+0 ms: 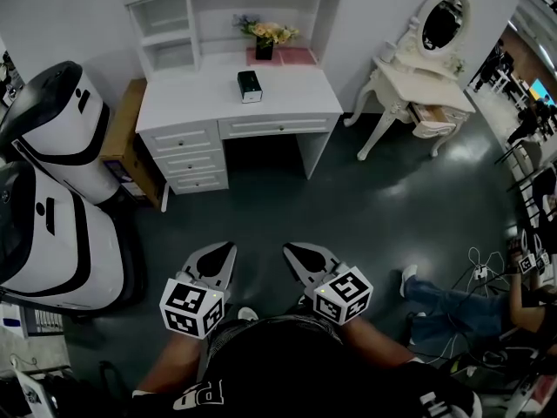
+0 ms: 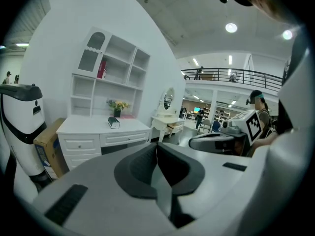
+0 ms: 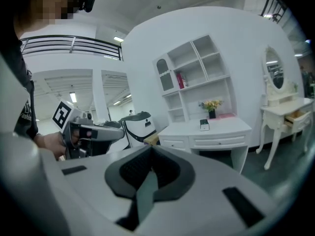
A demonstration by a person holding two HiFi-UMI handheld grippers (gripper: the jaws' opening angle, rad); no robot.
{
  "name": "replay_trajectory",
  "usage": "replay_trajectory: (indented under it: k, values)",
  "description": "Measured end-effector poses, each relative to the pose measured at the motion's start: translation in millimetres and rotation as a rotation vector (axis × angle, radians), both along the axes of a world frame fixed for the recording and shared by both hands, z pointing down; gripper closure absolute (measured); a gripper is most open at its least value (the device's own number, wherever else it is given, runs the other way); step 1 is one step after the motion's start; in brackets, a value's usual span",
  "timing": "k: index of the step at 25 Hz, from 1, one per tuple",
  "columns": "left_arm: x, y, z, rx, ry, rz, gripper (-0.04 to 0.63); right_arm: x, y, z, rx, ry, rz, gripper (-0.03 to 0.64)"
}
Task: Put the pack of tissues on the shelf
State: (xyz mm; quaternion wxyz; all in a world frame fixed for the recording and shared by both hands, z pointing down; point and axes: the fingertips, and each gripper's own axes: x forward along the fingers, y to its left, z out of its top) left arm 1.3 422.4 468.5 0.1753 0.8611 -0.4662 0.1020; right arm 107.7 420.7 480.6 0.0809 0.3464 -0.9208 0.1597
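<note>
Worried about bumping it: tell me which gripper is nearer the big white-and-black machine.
Left. The left gripper is just right of the machine; the right gripper lies farther to its right.

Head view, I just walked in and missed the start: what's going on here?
A person holds a gripper in each hand; the left gripper and right gripper are both shut and empty, well short of the white desk. The pack of tissues lies untouched on the desktop, in front of the flower vase, below the shelf unit.
</note>
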Motion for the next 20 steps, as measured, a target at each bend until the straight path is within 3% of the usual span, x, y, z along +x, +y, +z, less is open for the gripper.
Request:
replay_trajectory:
  k: [7, 20]
  values:
    - [-21, 12, 10, -0.029, 0.005, 0.025, 0.580, -17, 9, -1, 0.008, 0.005, 0.038, 0.607]
    - [-40, 7, 21, -0.048, 0.023, 0.000, 0.580, -37, 0, 6, -0.005, 0.020, 0.017, 0.607]
